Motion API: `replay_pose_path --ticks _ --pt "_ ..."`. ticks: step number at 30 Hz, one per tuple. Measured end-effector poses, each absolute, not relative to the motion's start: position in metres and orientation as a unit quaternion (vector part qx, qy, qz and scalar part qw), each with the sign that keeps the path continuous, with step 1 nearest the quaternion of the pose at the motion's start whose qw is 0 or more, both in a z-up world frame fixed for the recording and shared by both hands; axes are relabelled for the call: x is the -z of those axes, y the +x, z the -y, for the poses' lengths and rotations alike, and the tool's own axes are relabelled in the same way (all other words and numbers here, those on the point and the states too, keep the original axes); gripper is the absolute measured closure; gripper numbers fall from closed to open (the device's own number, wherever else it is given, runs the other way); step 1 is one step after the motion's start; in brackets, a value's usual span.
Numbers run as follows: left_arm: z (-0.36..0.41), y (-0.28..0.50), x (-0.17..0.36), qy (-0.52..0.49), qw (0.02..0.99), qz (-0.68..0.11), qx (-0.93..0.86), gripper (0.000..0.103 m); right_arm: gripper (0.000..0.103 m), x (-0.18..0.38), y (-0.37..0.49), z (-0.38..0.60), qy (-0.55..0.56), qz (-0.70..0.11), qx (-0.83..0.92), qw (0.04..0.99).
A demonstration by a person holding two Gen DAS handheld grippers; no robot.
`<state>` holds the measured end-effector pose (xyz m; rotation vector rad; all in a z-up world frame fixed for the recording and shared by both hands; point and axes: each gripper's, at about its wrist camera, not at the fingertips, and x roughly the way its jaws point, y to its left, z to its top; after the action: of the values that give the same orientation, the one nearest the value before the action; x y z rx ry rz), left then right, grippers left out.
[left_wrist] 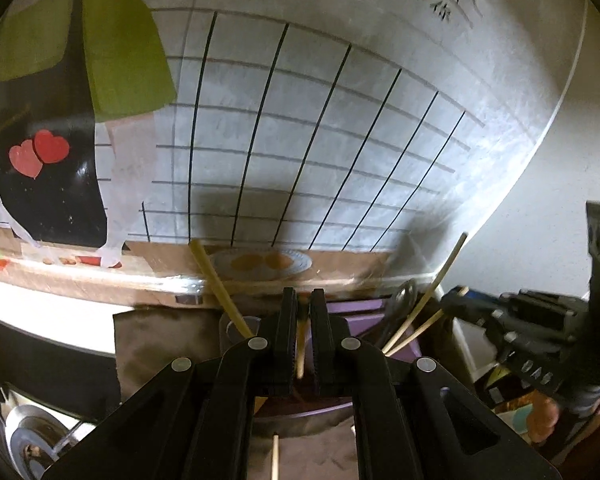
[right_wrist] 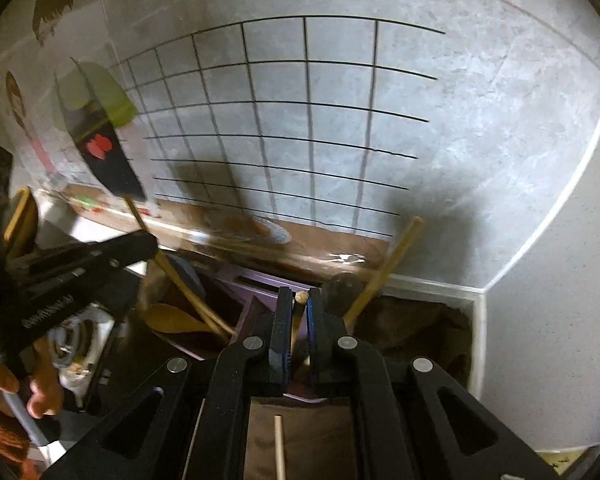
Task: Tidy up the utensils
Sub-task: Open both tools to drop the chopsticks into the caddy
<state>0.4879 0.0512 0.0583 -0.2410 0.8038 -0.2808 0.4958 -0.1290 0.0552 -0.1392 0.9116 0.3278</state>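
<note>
My left gripper (left_wrist: 301, 304) is shut on a thin wooden chopstick (left_wrist: 300, 344) and holds it over a purple utensil holder (left_wrist: 352, 320). My right gripper (right_wrist: 300, 300) is shut on another wooden chopstick (right_wrist: 300, 297), whose round end shows between the fingers, above the same purple holder (right_wrist: 256, 292). Several chopsticks (left_wrist: 428, 304) lean in the holder, and a wooden spoon (right_wrist: 176, 316) lies in its left part. The left gripper shows in the right wrist view (right_wrist: 140, 246). The right gripper shows in the left wrist view (left_wrist: 456, 300).
A wall with a black grid pattern (left_wrist: 300, 140) and a cartoon sticker (left_wrist: 52, 152) stands close behind. A white tray (right_wrist: 472, 300) lined with brown cloth (right_wrist: 412, 328) sits to the right. A brown cloth (left_wrist: 160, 344) lies left of the holder.
</note>
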Motion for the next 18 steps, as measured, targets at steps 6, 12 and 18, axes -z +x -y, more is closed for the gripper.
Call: replay_pose_path --ticks 6,12,18 --pt "-0.058 0.467 -0.090 -0.131 0.922 -0.337 0.141 0.087 0.072 -0.076 0.476 0.139 -0.064 -0.390 -0.149 0.907" --pt "-0.068 0.414 -0.117 -0.097 0.948 -0.279 0.117 0.086 0.056 -0.099 0.437 0.152 -0.069 -0.334 -0.116 0.933" --pt "-0.085 0.348 -0.097 -0.095 0.950 -0.282 0.094 0.085 0.054 -0.086 0.383 0.158 -0.117 -0.310 -0.070 0.941"
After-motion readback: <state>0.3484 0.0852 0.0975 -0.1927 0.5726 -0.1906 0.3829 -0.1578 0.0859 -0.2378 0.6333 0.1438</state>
